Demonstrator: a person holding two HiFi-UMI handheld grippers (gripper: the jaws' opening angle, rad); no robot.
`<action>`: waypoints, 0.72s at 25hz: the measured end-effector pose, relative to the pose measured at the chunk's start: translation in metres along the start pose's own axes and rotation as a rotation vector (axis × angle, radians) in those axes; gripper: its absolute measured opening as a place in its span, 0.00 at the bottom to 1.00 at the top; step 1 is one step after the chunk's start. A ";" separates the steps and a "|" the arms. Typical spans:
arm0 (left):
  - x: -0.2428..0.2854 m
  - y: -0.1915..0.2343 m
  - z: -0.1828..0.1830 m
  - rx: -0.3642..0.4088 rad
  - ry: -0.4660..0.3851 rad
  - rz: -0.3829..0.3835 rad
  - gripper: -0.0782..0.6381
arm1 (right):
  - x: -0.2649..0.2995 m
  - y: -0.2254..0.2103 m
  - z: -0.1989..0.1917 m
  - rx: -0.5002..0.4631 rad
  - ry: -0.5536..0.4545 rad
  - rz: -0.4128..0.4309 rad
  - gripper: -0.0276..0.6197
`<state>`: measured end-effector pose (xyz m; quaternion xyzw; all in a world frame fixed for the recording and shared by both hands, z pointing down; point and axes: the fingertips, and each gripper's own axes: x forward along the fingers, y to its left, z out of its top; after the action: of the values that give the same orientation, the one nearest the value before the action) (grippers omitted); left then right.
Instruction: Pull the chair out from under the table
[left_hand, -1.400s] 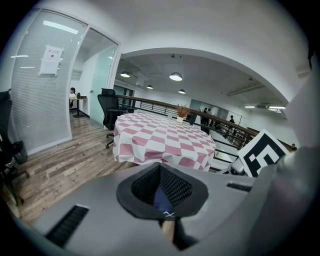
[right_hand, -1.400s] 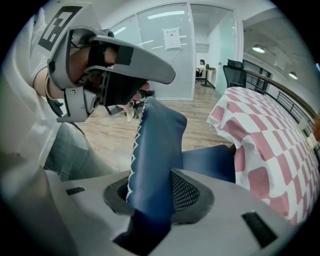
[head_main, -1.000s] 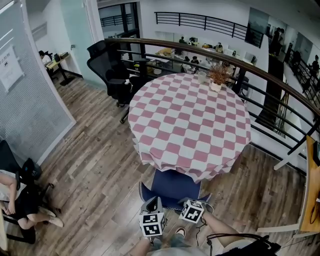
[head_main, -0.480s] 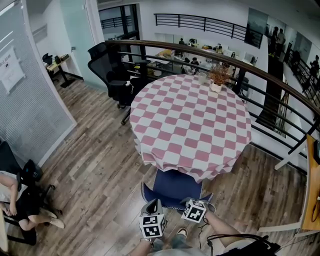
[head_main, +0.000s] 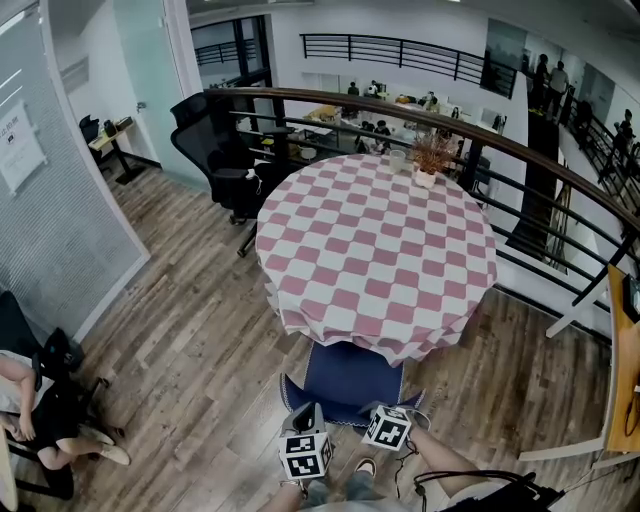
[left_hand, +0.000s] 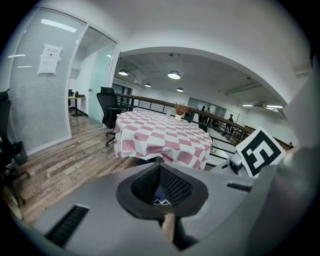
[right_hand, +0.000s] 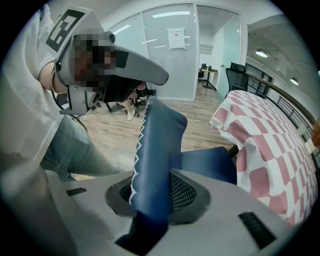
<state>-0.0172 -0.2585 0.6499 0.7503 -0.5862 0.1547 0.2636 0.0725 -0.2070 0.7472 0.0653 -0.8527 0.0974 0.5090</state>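
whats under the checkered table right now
A blue chair, its seat partly tucked beneath the pink-and-white tablecloth. In the head view the hanging cloth covers the rest, so how far the seat reaches in and the table's base cannot be seen.

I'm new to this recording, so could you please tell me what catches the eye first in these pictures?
A round table in a pink-and-white checked cloth fills the middle of the head view, with a small plant at its far edge. A blue chair is tucked under its near side, and the right gripper is clamped on the backrest, the left gripper beside it.
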 end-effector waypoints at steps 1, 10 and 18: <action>-0.001 0.000 -0.001 0.002 0.000 -0.001 0.11 | 0.000 0.002 0.000 0.000 -0.001 -0.001 0.21; -0.013 0.001 -0.011 0.007 0.006 -0.001 0.11 | 0.002 0.020 -0.002 0.002 -0.002 -0.002 0.21; -0.025 0.006 -0.022 -0.009 0.015 0.011 0.11 | 0.002 0.035 -0.002 0.004 -0.001 0.001 0.21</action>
<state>-0.0275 -0.2273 0.6553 0.7445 -0.5892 0.1590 0.2707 0.0657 -0.1724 0.7463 0.0660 -0.8527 0.0994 0.5086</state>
